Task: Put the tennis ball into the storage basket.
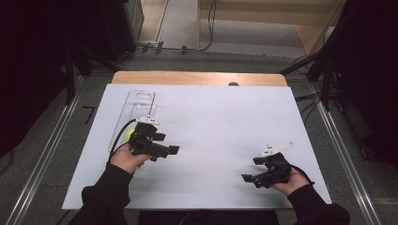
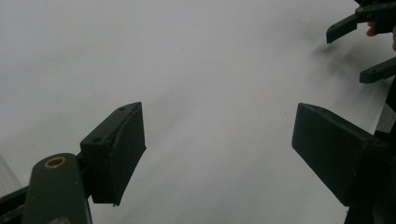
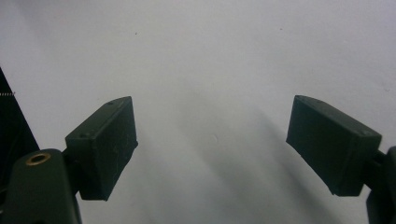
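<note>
1. The left gripper hovers just beside the clear tray; its fingers are released, grasping nothing.
2. A yellow-green ball lies at the tray, just behind it.
3. The right gripper, well apart from the tray, is also released.
4. Next, probably: turn toward the ball and clench on it.

Small yellow-green round object at left, just beside the clear plastic rectangular tray: mostly hidden behind the left gripper; what it is, cannot tell. Tray's near end hidden by the same gripper. In the left gripper view, the right gripper far right is cut off by the edge.
</note>
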A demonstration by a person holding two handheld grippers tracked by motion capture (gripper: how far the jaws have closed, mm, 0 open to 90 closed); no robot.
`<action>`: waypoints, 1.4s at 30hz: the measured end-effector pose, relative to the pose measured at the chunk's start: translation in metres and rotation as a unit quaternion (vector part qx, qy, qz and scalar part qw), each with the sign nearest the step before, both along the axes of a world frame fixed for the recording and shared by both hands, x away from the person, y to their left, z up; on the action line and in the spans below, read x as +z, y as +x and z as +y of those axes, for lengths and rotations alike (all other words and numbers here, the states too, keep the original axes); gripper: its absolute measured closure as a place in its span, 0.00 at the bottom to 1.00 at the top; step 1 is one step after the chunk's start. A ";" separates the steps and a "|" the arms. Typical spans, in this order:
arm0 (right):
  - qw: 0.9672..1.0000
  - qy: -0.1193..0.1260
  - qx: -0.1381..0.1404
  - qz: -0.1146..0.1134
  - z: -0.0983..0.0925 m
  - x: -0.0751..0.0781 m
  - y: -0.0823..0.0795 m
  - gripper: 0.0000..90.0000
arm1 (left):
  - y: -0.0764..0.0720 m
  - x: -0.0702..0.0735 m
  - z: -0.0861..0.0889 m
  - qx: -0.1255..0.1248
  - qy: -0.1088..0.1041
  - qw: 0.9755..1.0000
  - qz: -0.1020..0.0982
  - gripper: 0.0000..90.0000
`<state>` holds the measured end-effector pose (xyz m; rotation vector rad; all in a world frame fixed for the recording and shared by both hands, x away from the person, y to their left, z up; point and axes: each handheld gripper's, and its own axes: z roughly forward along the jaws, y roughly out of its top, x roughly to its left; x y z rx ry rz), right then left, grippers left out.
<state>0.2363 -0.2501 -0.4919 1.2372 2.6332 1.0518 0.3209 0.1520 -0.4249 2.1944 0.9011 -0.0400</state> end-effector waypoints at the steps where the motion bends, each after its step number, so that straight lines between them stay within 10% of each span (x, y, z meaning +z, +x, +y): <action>1: 1.000 0.000 0.000 0.000 0.000 0.000 0.000 0.16 | -0.001 0.000 0.000 -0.003 -0.006 1.000 0.000 0.20; 42: 1.000 0.011 -0.011 0.003 -0.004 0.001 0.000 0.16 | -0.042 -0.029 0.015 -0.050 0.030 0.998 -0.032 0.20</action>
